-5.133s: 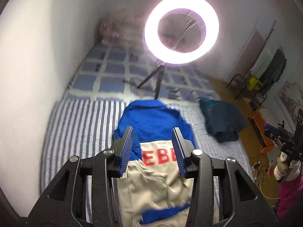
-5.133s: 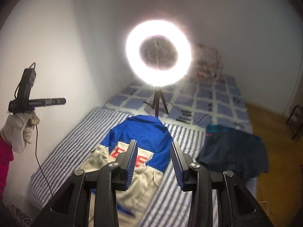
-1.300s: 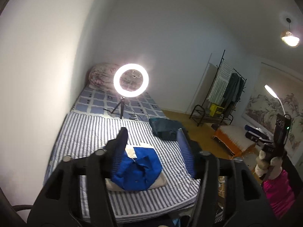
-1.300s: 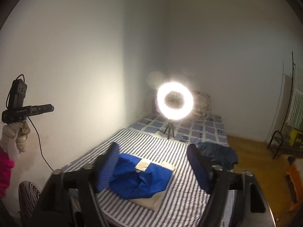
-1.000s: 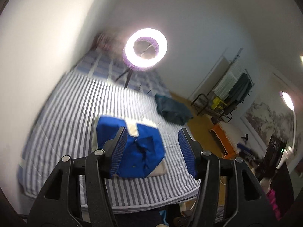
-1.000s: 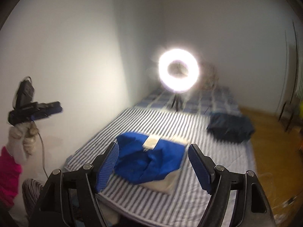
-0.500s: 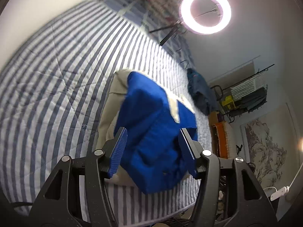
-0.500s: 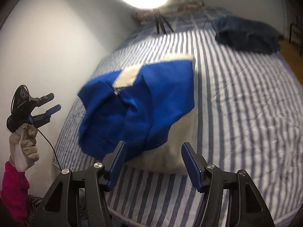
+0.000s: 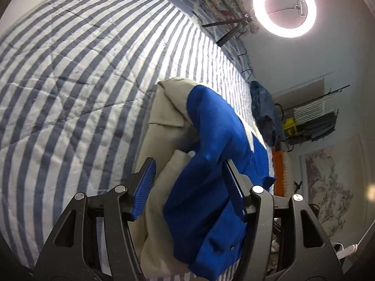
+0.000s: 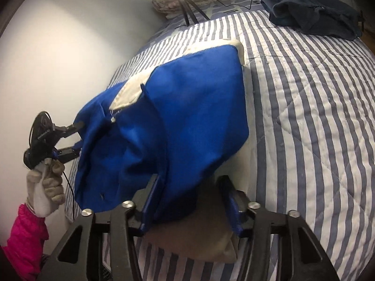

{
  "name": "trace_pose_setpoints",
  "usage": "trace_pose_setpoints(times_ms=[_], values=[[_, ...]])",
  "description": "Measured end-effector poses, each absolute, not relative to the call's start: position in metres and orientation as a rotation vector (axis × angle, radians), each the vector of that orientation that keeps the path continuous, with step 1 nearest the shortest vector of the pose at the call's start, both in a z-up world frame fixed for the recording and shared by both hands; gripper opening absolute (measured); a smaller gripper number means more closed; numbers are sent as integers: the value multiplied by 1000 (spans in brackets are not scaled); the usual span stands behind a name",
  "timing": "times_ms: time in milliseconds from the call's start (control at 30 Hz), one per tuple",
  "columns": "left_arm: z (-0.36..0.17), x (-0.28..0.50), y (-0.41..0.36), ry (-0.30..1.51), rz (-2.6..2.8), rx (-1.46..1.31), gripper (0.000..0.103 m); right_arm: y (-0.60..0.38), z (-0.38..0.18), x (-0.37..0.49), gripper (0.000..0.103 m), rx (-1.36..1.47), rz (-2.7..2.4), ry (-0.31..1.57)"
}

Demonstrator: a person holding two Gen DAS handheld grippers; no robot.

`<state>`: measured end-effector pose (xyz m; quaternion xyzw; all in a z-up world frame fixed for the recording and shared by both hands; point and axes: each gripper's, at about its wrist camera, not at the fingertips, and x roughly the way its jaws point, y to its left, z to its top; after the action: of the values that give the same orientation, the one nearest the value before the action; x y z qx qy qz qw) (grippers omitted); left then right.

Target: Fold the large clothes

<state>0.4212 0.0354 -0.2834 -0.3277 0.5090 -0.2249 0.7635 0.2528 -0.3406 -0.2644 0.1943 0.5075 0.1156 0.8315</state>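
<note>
A blue-and-cream jacket (image 9: 211,164) lies bunched near the foot of the striped bed (image 9: 70,93), with a dark garment (image 10: 314,14) heaped farther up. The left claw (image 9: 189,187) straddles the jacket, unclenched; the right claw (image 10: 187,201), just narrowing, brackets its folds ungripped. Only the right view shows the gloved left hand (image 10: 44,187); the ring light (image 9: 284,7) shows whole only in the left.
</note>
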Motion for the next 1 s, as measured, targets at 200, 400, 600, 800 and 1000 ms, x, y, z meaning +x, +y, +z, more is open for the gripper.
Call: trace_pose_setpoints(times_ms=[200,400,600,800,1000], values=[[-275,414,13,1105,-538,-612,5,-332,-262,259,29,401,288,1073],[-254,391,10,1094,-530,-629,0,-334,-250,257,1,427,338,1068],[-237,356,15,1132,-502,-590,0,-355,-216,238,0,520,400,1008],[-290,346,14,1262,-402,-574,0,-356,-277,236,0,462,298,1194],[-250,337,10,1214,-377,-425,0,-354,-255,234,14,371,327,1206]])
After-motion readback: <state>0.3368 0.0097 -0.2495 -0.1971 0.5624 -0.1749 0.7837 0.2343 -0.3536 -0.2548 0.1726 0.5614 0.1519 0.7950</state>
